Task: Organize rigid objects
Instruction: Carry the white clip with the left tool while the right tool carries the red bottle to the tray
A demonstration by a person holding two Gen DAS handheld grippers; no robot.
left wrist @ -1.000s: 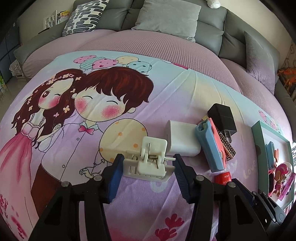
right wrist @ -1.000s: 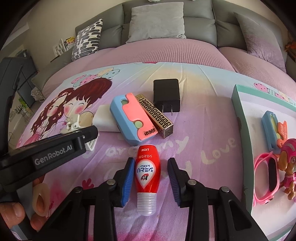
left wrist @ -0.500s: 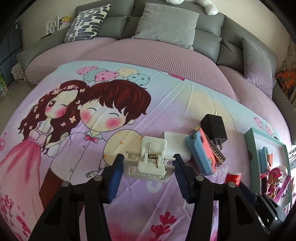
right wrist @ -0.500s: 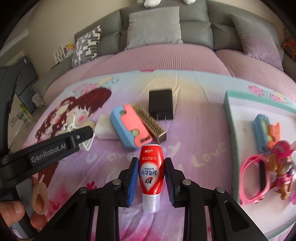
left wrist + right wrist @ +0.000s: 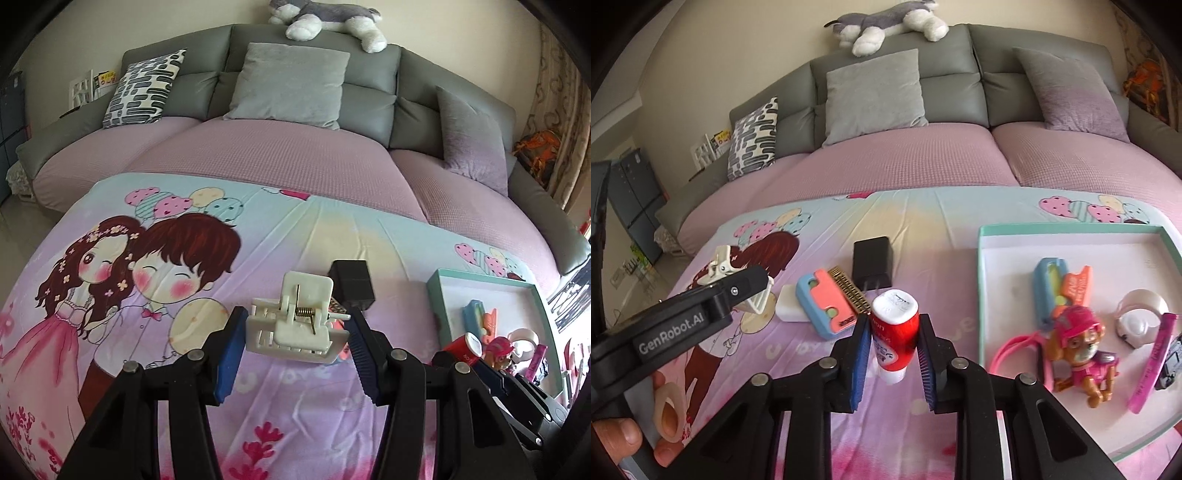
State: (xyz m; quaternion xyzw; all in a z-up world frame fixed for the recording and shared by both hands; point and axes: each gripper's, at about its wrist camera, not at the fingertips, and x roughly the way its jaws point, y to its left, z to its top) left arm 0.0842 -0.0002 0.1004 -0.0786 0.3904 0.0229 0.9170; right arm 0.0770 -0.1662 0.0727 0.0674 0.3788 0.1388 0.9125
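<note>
My left gripper (image 5: 296,314) is shut on a white spring clip (image 5: 291,332), held in the air above the cartoon blanket (image 5: 147,258). The right gripper (image 5: 894,321) has a red bottle with a white end (image 5: 895,330) between its blue pads. Its jaws are closing and both pads press the bottle's sides. The bottle hangs clear of the blanket, its flat end tilted up. To the right lies a teal-rimmed white tray (image 5: 981,280) with a pink pup figure (image 5: 1078,343) and other small things in it. The left wrist view shows the bottle (image 5: 461,345) beside the tray (image 5: 436,295).
On the blanket lie a black charger (image 5: 871,258), a gold-patterned box (image 5: 849,291), a blue and pink cutter (image 5: 823,302) and a white block (image 5: 788,308). A grey sofa (image 5: 997,85) with cushions stands behind. A person's hand (image 5: 617,439) shows at the lower left.
Both grippers have risen. The right jaws closed onto the red bottle and lifted it off the blanket, tilting it up. The clip rose with the left gripper.
</note>
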